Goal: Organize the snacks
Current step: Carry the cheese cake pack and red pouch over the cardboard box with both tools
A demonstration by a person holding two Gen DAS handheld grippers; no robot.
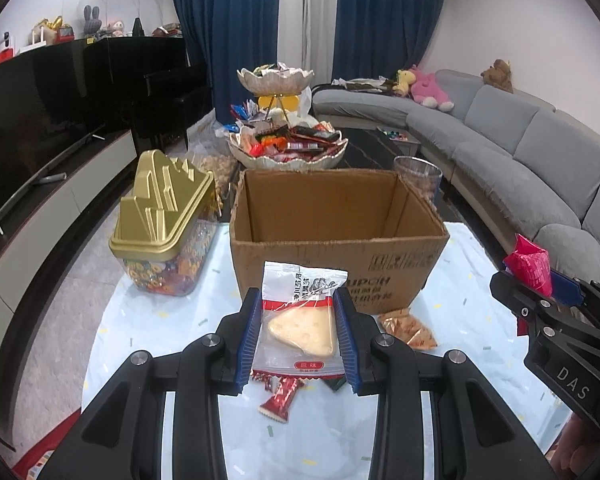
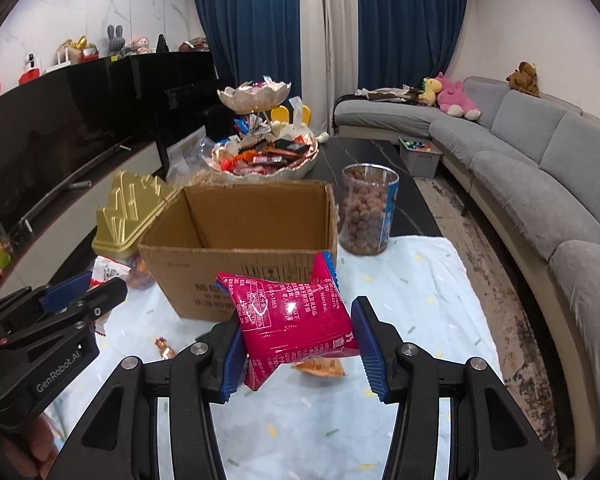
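My left gripper (image 1: pixel 298 300) is shut on a clear packet with a cheese-shaped cake (image 1: pixel 302 320), held above the table just in front of an open, empty-looking cardboard box (image 1: pixel 332 256). My right gripper (image 2: pixel 296 320) is shut on a puffy magenta snack packet (image 2: pixel 296 316), held in front of the same box (image 2: pixel 236 248). The right gripper also shows at the right of the left wrist view (image 1: pixel 540 292), with the magenta packet (image 1: pixel 528 264). The left gripper shows at the left of the right wrist view (image 2: pixel 96 284).
A jar with a gold lid (image 1: pixel 164 220) stands left of the box. A clear tub of brown balls (image 2: pixel 366 212) stands right of it. A two-tier snack dish (image 1: pixel 288 144) is behind. Loose packets lie on the pale tablecloth: red (image 1: pixel 280 396), orange (image 1: pixel 410 328). A grey sofa (image 2: pixel 540 176) is right.
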